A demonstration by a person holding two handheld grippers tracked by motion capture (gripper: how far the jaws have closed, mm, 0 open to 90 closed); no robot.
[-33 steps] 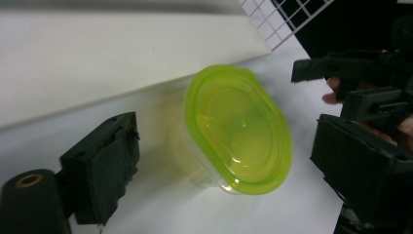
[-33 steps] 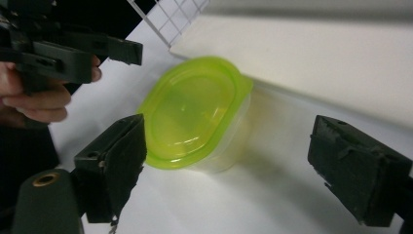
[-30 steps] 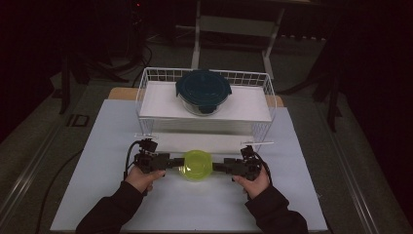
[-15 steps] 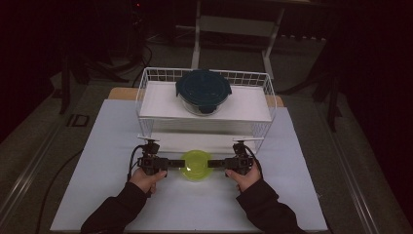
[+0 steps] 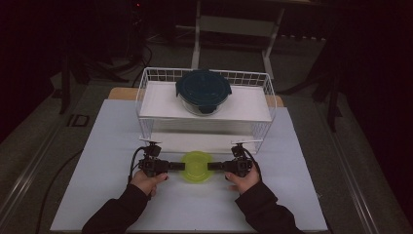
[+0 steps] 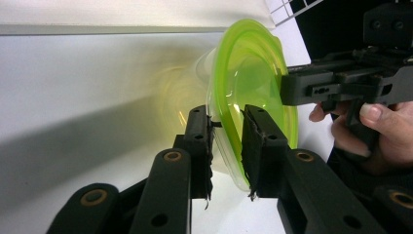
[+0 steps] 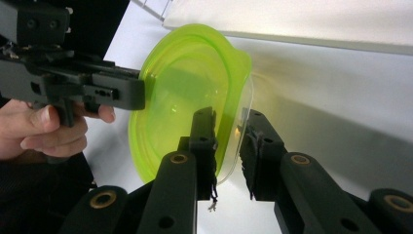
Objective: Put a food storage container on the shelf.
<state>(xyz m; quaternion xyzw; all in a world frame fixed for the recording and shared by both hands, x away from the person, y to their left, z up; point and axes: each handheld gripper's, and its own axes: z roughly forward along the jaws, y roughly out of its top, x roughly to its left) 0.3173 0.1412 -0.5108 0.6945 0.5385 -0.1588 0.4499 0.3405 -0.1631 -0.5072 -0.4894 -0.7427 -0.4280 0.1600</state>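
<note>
A clear round container with a lime-green lid [image 5: 196,166] sits between my two grippers, just in front of the wire rack. My left gripper [image 5: 179,165] holds its left rim, and in the left gripper view the rim [image 6: 253,73] passes between the closed jaws [image 6: 226,141]. My right gripper [image 5: 213,166] grips the opposite rim, and in the right gripper view the green lid [image 7: 185,73] runs between that gripper's jaws [image 7: 229,144]. Both grippers point inward at each other. Whether the container rests on the white table or hangs just above it is unclear.
A white wire rack [image 5: 146,92] stands behind the grippers, with a shelf board and a low space beneath. On the shelf sits a glass bowl with a dark blue lid [image 5: 203,91]. The white tabletop [image 5: 107,146] extends on both sides. Cables trail from the grippers.
The right hand has shifted a little inward and away from the front edge. The container stays at nearly the same spot between the grippers.
</note>
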